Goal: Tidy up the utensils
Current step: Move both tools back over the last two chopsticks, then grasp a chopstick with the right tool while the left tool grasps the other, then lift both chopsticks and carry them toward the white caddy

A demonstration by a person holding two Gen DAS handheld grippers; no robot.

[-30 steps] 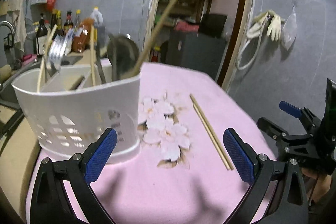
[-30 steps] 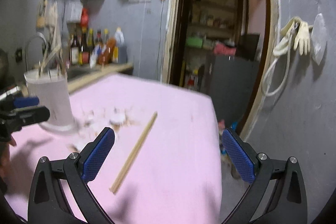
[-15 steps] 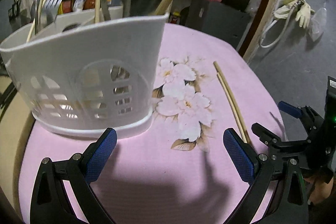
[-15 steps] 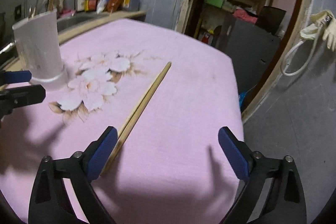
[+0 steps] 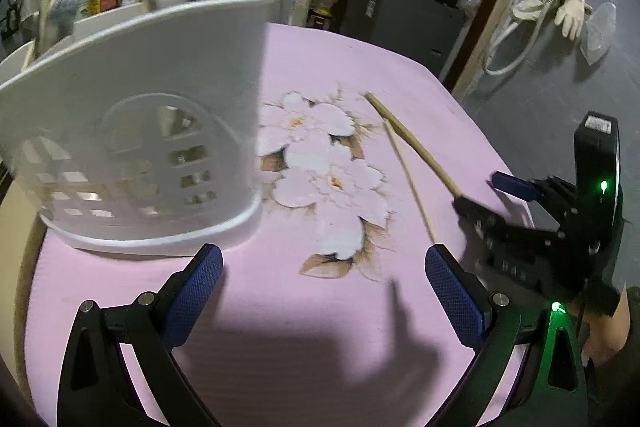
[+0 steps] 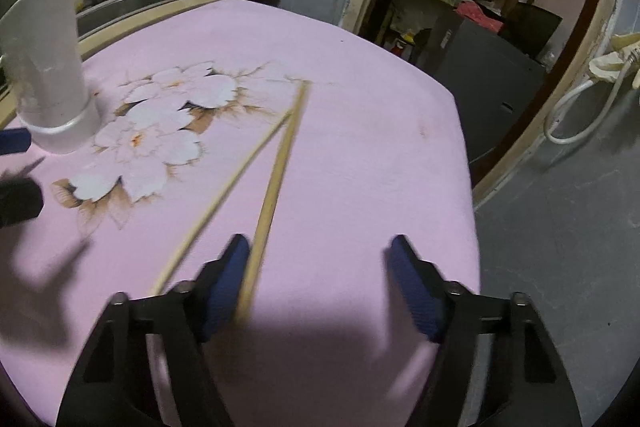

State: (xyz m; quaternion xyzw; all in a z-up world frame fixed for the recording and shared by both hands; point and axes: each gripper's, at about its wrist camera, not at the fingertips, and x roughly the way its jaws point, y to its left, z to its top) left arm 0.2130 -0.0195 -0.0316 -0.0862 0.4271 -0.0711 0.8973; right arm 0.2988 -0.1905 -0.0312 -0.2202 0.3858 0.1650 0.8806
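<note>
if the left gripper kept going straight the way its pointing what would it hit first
Probably the pink flower-print tablecloth: the left gripper points down at bare cloth between its open jaws. The white slotted plastic utensil holder stands just left of that line, so its base could be clipped; depth is unclear.

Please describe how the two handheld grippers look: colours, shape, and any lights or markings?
Both the left gripper and the right gripper have black skeletal frames with triangular cutouts, silver pivot bolts and blue textured pads. Seen from the left wrist, the right gripper's body carries two green lights.
</note>
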